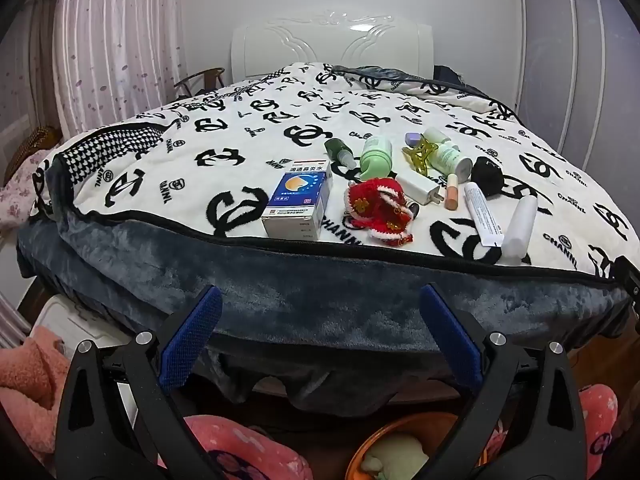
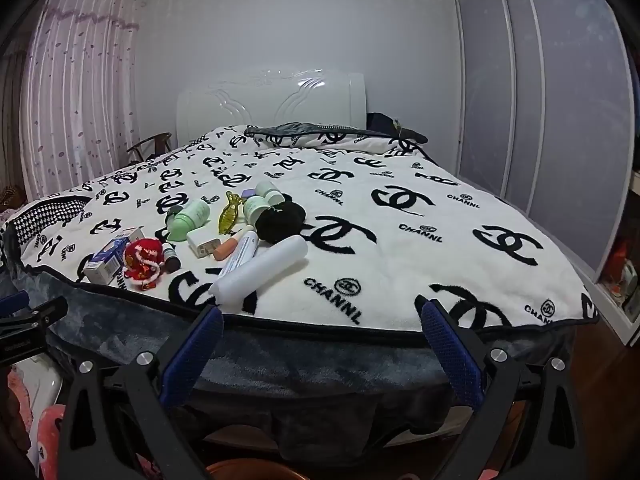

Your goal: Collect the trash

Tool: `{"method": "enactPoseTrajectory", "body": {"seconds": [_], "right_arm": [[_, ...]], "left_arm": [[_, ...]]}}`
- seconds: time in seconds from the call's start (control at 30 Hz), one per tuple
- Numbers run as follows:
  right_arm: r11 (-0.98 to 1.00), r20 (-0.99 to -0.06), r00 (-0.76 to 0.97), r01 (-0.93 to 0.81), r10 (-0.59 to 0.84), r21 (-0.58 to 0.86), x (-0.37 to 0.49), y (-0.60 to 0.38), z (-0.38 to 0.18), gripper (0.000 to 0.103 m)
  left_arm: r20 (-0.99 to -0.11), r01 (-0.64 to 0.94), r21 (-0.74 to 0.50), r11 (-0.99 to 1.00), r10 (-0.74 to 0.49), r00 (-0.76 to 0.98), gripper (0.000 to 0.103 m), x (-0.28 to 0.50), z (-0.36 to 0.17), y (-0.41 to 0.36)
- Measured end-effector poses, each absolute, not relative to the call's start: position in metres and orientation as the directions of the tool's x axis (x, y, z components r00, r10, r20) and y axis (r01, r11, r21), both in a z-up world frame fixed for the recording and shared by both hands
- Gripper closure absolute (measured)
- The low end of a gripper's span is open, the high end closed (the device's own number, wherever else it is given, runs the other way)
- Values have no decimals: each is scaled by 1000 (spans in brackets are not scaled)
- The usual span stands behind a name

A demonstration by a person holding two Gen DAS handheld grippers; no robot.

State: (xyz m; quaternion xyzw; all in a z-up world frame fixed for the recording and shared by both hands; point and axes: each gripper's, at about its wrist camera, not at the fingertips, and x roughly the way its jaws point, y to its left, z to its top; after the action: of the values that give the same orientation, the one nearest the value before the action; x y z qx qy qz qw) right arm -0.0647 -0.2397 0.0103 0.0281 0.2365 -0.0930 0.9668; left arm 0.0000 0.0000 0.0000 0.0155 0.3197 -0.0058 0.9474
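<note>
Each gripper, left gripper [image 1: 320, 300] and right gripper [image 2: 322, 318], is built of black arms, fitted with blue textured pads and silver screws.

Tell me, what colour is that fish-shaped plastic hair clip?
The fish-shaped plastic hair clip is see-through yellow, clearest in the right wrist view.

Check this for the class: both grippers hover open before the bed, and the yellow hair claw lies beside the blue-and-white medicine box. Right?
Not quite. In the left wrist view, the red knitted pouch lies beside the medicine box; the yellow hair claw sits farther back among the bottles. The rest holds.
</note>
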Motion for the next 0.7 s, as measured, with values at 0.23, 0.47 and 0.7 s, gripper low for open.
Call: {"method": "enactPoseTrajectory", "body": {"seconds": [0.23,0.47,0.7], "right_arm": [[981,-472,866,192,-163,13,-65,-239,8,5],[982,-475,865,190,-161,13,-65,-239,9,5],[982,-474,866,190,-160,15,-65,-239,9,5]], "left_arm": [[-609,23,19,1000,-7,793,7,0,0,0],[-608,22,22,1000,-4,794,7,-3,-2,1],[-612,22,26,999,-2,791,7,-6,-7,2]]}}
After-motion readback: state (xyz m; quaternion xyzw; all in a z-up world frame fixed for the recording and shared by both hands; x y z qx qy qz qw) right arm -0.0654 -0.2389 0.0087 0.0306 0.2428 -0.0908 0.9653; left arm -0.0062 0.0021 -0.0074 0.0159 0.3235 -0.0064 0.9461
